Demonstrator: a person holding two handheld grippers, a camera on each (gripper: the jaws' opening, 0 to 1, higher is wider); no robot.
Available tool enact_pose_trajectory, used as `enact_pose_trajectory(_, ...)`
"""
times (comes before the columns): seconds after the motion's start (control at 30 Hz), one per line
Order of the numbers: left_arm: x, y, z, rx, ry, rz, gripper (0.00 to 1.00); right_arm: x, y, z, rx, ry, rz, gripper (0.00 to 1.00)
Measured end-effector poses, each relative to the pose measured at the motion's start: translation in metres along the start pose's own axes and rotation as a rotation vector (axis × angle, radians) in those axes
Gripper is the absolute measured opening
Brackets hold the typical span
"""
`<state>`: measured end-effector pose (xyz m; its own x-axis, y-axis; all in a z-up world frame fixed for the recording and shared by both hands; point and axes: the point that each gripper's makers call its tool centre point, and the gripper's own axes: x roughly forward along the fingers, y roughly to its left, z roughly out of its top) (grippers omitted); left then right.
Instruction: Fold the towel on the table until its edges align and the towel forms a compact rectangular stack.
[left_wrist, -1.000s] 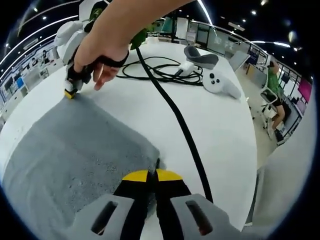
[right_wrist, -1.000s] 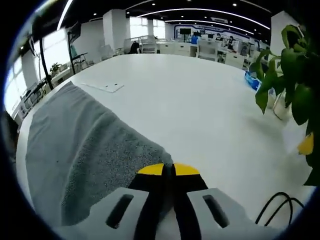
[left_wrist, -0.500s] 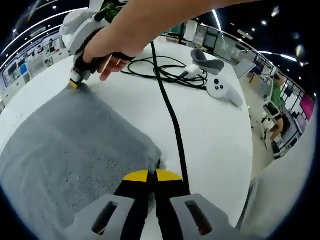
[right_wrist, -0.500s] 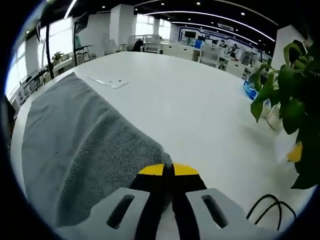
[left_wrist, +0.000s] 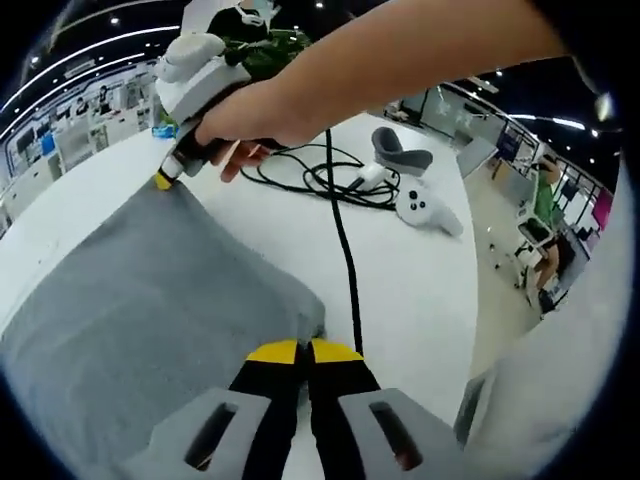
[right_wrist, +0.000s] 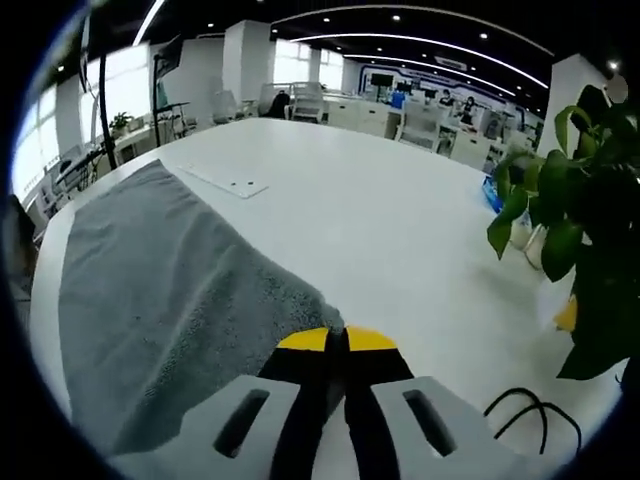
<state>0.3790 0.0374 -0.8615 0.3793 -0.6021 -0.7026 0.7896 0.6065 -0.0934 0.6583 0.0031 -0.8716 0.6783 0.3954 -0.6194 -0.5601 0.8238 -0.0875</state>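
Observation:
A grey towel (left_wrist: 150, 300) lies spread on the white table (left_wrist: 410, 290). My left gripper (left_wrist: 303, 352) is shut on its near corner, yellow tips pinched together. At the towel's far corner the right gripper (left_wrist: 163, 182), held by a person's hand (left_wrist: 250, 115), pinches the cloth. In the right gripper view the same towel (right_wrist: 160, 290) stretches away to the left, and my right gripper (right_wrist: 335, 340) is shut on its corner, which looks slightly raised off the table.
A black cable (left_wrist: 345, 260) runs from a coil (left_wrist: 300, 175) toward me beside the towel. A white controller (left_wrist: 430, 207) and a grey headset part (left_wrist: 400, 157) lie beyond. A potted plant (right_wrist: 585, 250) stands at the right; a flat white plate (right_wrist: 230, 180) sits on the table.
Both grippers keep their hold on the towel corners and have lifted a little; the corners rise and the views sit higher above the table, with the towel pulled more taut.

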Motion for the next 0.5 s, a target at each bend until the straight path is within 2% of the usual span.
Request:
enact_pose_trajectory(0.17,-0.021,0.013,0.001,0.017,-0.008,0.033,0.02,-0.012,0.007,0.014,0.021,-0.020,-0.001,0.01)
enact_pose_trajectory(0.2,-0.024,0.014,0.002,0.019,-0.013,0.034,0.02,-0.025,0.015,0.033,0.015,-0.059,-0.005,0.01)
enact_pose_trajectory(0.23,-0.034,0.014,0.009,0.005,-0.049,0.027,0.02,-0.026,0.015,0.035,0.012,-0.063,-0.005,0.01)
enact_pose_trajectory(0.3,-0.039,0.013,0.012,-0.032,-0.080,0.017,0.02,-0.030,0.017,0.039,0.007,-0.072,-0.007,0.01)
enact_pose_trajectory(0.37,-0.045,0.013,0.007,-0.046,-0.081,0.006,0.02,-0.036,0.020,0.044,0.006,-0.076,-0.018,0.01)
enact_pose_trajectory(0.43,-0.052,0.012,0.001,-0.009,-0.085,0.001,0.02,-0.047,0.025,0.050,0.017,-0.084,-0.029,0.01)
enact_pose_trajectory(0.5,-0.061,0.012,-0.006,-0.016,-0.092,-0.011,0.02,-0.055,0.029,0.056,0.012,-0.097,-0.040,0.01)
